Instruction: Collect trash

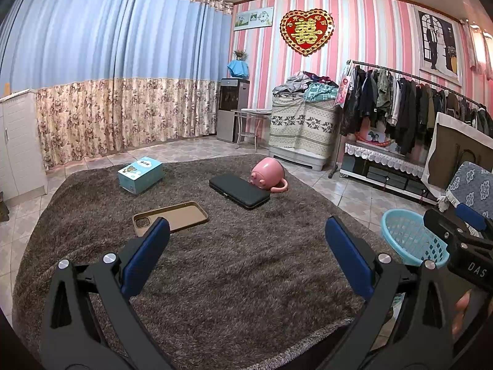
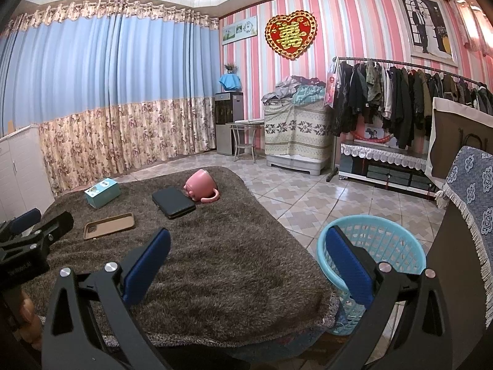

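On the brown shaggy cover (image 1: 215,277) (image 2: 231,262) lie a brown phone case (image 1: 171,217) (image 2: 109,225), a black flat case (image 1: 238,190) (image 2: 173,202), a pink mug (image 1: 268,174) (image 2: 200,186) on its side, and a light blue box (image 1: 141,174) (image 2: 102,196). A light blue plastic basket (image 1: 413,237) (image 2: 379,246) stands on the floor to the right. My left gripper (image 1: 246,243) is open and empty, above the cover just short of the phone case. My right gripper (image 2: 246,252) is open and empty, between cover and basket.
A white cabinet (image 1: 18,141) stands at the left, curtains (image 1: 123,77) behind. A water dispenser (image 1: 232,109), a small table (image 1: 249,126), a draped chest (image 1: 302,123) and a clothes rack (image 1: 400,101) line the far wall. A chair with a blue patterned cloth (image 2: 471,200) is at the right.
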`<state>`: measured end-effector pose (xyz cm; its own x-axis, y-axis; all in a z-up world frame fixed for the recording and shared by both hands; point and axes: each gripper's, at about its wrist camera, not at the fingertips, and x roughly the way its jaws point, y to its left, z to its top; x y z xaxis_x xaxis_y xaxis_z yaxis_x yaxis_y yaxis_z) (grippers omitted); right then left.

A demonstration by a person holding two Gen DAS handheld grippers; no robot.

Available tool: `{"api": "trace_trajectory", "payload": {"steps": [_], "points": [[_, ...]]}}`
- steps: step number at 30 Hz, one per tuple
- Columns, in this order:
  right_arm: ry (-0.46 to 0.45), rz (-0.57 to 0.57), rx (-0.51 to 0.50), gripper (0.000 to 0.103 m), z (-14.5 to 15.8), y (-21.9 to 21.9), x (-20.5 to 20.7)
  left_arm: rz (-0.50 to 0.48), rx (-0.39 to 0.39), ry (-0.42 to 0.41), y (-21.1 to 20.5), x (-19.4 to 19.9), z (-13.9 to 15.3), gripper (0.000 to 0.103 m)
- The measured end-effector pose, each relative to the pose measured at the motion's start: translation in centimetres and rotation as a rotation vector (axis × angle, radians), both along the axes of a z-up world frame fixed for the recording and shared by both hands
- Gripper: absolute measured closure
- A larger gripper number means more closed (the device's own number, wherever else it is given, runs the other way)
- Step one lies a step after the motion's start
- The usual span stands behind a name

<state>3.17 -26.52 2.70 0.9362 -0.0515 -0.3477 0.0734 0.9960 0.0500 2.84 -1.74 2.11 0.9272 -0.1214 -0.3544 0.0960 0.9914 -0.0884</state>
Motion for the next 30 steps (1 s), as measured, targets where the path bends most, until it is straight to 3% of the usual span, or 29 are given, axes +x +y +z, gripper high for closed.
{"api": "trace_trajectory", "payload": {"steps": [30], "points": [[-0.002, -0.002, 0.000, 0.004, -0.15, 0.24, -0.27, 0.001, 0.001, -0.001, -0.07, -0.06, 0.03, 0.005]]}}
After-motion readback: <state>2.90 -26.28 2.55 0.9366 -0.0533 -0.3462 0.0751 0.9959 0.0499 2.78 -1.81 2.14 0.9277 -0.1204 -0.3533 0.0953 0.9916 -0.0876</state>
